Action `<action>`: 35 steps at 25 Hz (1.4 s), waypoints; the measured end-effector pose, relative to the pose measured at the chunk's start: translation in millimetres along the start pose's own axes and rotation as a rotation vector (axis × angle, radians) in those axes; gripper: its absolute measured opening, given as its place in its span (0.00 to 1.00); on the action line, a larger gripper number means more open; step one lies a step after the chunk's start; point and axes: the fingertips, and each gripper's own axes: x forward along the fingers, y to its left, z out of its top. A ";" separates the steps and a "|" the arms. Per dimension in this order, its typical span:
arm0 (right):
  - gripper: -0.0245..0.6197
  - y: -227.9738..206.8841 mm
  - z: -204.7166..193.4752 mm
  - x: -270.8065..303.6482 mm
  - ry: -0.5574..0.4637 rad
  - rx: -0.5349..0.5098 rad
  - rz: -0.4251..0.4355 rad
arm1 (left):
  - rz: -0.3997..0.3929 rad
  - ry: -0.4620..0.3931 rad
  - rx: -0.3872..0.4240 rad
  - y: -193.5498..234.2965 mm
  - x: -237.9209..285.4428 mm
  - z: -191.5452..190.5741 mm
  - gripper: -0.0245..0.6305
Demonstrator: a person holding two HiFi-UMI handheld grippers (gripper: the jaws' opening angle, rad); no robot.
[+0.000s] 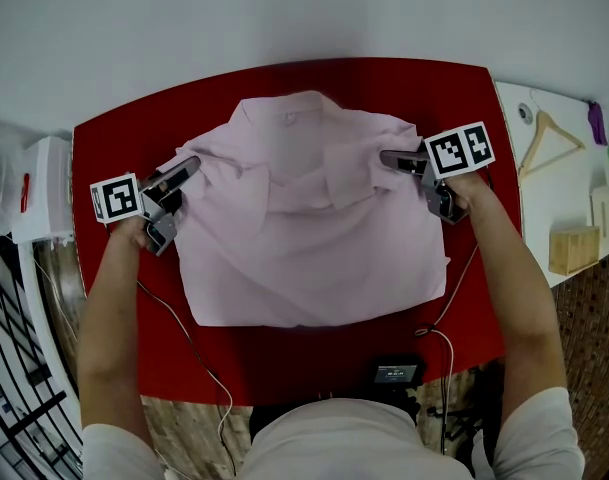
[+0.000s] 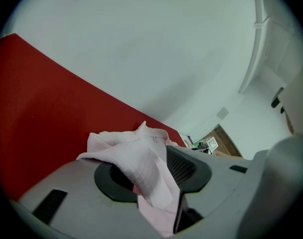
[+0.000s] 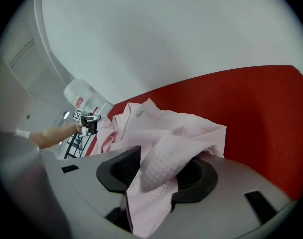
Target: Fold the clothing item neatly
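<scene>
Jaws of left tool [image 1: 189,166] and right tool [image 1: 389,156] spread apart; cloth of pink shirt [image 1: 314,228] lies loose between each pair, not pinched. Shirt flat on red surface [image 1: 114,138], sleeves folded inward.

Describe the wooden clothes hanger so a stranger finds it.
Right of the red table bearing the pale pink shirt runs a white surface. The light wooden clothes hanger lies at its far end. Only it is a thin open triangle; the wooden block nearby is boxy.
</scene>
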 end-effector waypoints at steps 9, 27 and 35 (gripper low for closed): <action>0.32 -5.5 -6.1 -11.5 -0.006 0.041 -0.028 | -0.047 0.208 -0.182 2.3 -13.3 -29.8 0.27; 0.32 -1.0 -17.1 -41.9 -0.025 -0.082 -0.116 | 0.051 0.198 0.032 11.2 -63.1 -42.0 0.27; 0.32 6.4 -32.6 -58.2 -0.086 -0.162 -0.188 | 0.102 0.077 0.326 -11.7 -76.7 -48.3 0.27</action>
